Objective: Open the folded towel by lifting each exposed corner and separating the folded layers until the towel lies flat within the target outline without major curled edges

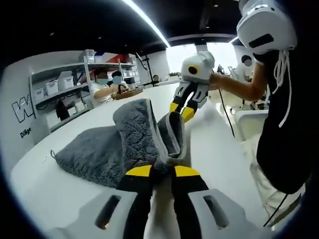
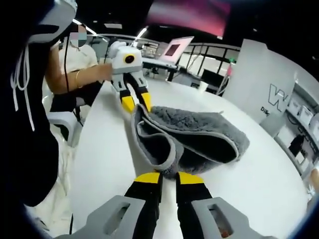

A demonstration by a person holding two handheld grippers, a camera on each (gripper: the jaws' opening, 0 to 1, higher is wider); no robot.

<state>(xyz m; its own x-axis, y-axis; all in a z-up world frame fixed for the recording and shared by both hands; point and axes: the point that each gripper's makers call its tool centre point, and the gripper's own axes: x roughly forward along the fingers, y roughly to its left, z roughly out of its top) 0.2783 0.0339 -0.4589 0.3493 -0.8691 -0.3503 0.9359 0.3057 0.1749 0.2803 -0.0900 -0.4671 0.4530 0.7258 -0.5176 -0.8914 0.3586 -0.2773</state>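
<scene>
A grey towel (image 1: 107, 152) lies partly on a white table (image 1: 35, 189), one edge raised between the two grippers. In the left gripper view the left gripper (image 1: 162, 171) has its yellow-tipped jaws clenched on the near corner of the towel, while the right gripper (image 1: 182, 110) pinches the far corner and holds it up off the table. In the right gripper view the right gripper (image 2: 168, 177) grips its corner, the left gripper (image 2: 135, 103) clasps the opposite one, and the towel (image 2: 209, 127) sags open between them like a pouch
</scene>
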